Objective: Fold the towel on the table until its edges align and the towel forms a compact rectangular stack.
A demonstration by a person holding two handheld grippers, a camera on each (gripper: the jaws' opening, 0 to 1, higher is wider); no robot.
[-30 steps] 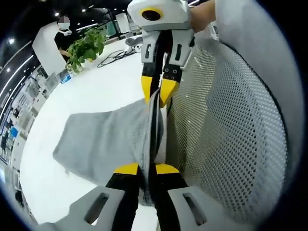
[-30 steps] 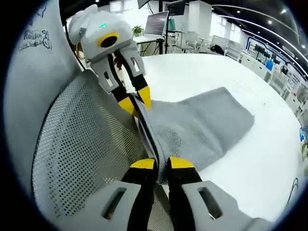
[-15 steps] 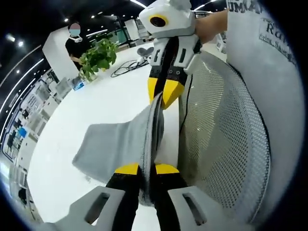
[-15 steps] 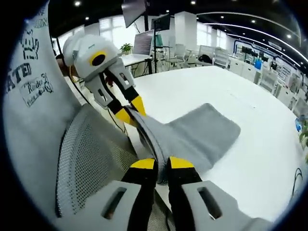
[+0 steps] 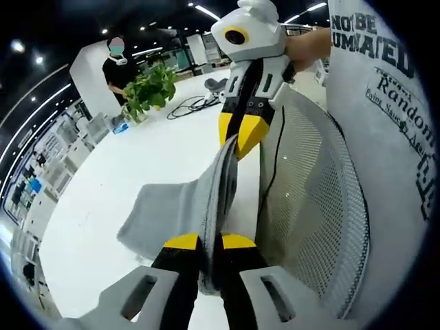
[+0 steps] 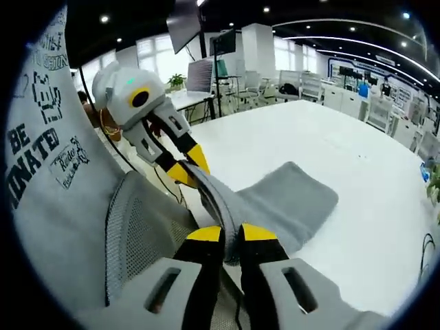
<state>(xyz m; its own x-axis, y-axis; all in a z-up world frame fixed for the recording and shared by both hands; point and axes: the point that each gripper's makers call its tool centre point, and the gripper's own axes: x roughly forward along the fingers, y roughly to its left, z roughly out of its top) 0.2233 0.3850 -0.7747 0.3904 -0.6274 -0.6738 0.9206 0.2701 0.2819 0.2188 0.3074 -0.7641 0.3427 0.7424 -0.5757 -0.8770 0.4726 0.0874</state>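
A grey towel [image 5: 175,206] hangs stretched between my two grippers, its far part trailing on the white table [image 5: 103,179]. My left gripper [image 5: 210,242] is shut on one end of the towel's raised edge. In the left gripper view my right gripper [image 5: 239,141] pinches the other end, up ahead. In the right gripper view my right gripper [image 6: 232,234] is shut on the towel [image 6: 285,203], and my left gripper [image 6: 187,165] grips the far end of the taut edge. The towel's lower part lies on the table [image 6: 344,158].
A grey mesh chair back [image 5: 309,206] stands close beside the towel, also seen as a mesh chair back [image 6: 141,234]. A person in a printed white shirt [image 5: 385,89] holds the grippers. A potted plant [image 5: 148,86] and cables [image 5: 189,106] sit at the table's far side, a person behind.
Both grippers have risen and drawn back from the table, lifting the towel's edge higher. More of the towel has come off the table, and the trailing part looks shorter.
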